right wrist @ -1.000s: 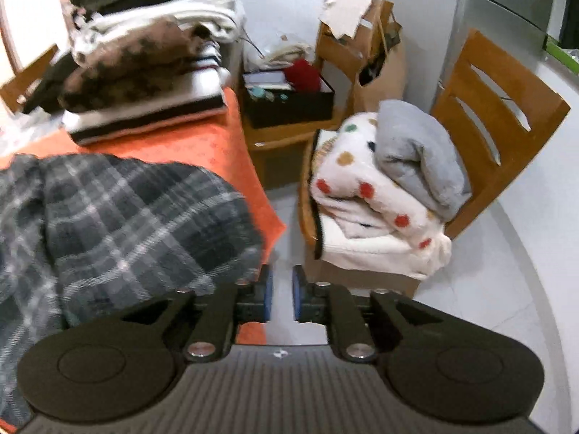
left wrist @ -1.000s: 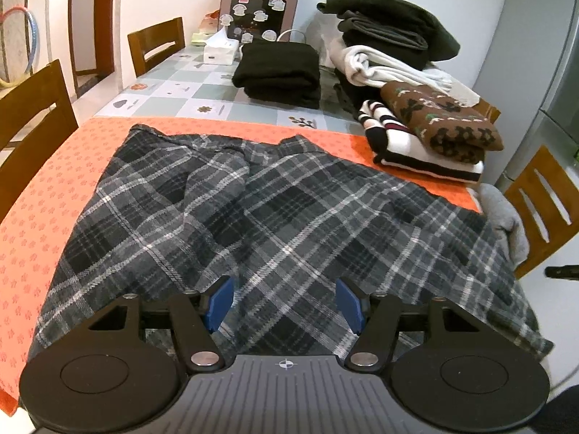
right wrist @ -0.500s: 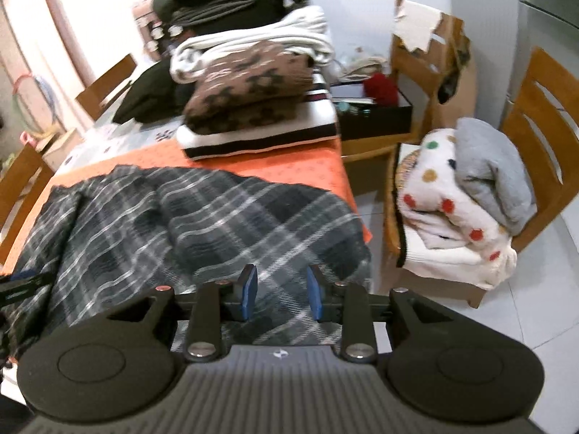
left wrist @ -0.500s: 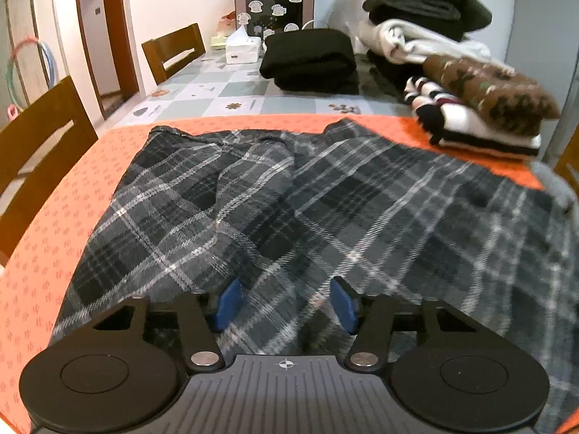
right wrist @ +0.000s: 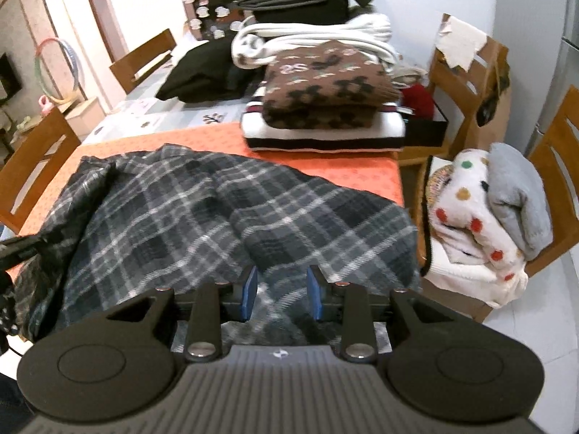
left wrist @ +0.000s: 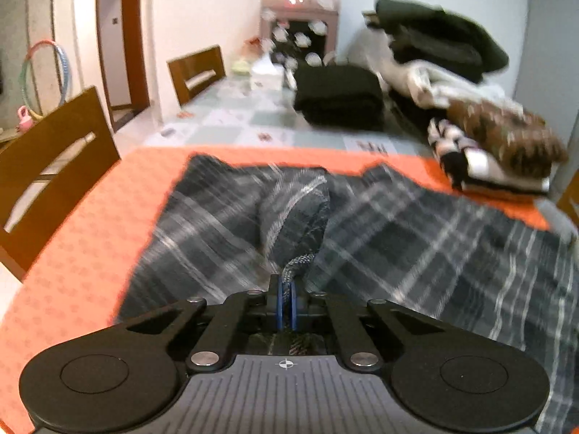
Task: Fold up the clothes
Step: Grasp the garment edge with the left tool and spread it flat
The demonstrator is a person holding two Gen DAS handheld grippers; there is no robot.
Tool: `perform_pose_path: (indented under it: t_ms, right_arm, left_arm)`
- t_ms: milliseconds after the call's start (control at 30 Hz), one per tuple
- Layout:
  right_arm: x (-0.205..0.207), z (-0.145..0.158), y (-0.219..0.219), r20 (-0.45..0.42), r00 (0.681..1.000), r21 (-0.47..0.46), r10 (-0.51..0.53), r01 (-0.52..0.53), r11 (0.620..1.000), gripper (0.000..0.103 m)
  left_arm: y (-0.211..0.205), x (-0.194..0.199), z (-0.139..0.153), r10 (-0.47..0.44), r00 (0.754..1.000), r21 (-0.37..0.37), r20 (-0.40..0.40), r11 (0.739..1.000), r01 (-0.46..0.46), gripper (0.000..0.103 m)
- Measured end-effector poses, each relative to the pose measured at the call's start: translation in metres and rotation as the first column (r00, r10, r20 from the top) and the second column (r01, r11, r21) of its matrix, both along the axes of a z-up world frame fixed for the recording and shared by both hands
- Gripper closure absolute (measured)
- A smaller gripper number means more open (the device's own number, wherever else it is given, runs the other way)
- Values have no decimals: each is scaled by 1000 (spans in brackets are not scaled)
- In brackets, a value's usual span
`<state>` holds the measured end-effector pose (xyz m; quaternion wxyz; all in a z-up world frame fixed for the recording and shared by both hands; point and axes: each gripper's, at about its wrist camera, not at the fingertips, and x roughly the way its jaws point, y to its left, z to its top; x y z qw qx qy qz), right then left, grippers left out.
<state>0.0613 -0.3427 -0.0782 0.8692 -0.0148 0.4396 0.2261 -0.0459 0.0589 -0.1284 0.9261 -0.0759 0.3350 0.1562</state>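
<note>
Plaid garment [left wrist: 416, 238] spread loose and rumpled across the orange cloth [left wrist: 90, 224] on the counter [left wrist: 231, 123], its right end spilling past the cloth's edge. Left claw [left wrist: 286, 305] pinched tight on a gathered ridge of the plaid at the near hem, fabric pulled up into a peak toward the camera, most likely to lift that edge for a fold. Right claw [right wrist: 281, 293] parted, poised over the near hem of the garment's right end with plaid lying between the 2 blue pads [right wrist: 249, 294], seemingly set to take a matching hold so both ends rise together. Beyond the garment, a stack of folded clothes [right wrist: 322, 108] at the far right of the orange cloth, topped by a brown patterned knit. Right of the garment, off the counter, a chair [right wrist: 553, 166] heaped with a dotted white blanket [right wrist: 466, 217].
</note>
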Motion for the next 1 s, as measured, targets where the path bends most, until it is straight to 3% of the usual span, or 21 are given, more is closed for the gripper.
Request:
perform_pose_path:
  t_ms: [167,500,800,833,900,1000]
  right_arm:
    - [-5,0,35,-2,1000,23,9,-9,1000,69]
    - [-29,-6,134,-4,1000,80,25,-25,996,69]
    - [-55,-13,217,-16,999,92,49,-47,995,68]
    - [-57,-12,223,-12,998,86,57,-56,995,67]
    - [-59,-10,230,-8,998,75,68,-67,995,67]
    - [-59,-5,238,-5,997,59,81,-81,995,66]
  left_arm:
    - [45,-18,32,24,999,20,27,1000,-24,97]
    - [171,-69,62,104,995,89,2,991,-104,97]
    - [261,-106,26,153,982,61,-113,987,-147,92]
    - [267,-109,25,156,982,49,-104,987,-151,90]
    - [274,-115,26,151,985,9,-78,989,-151,74]
    - [276,-116,25,116,992,-59,-51,991,-119,64]
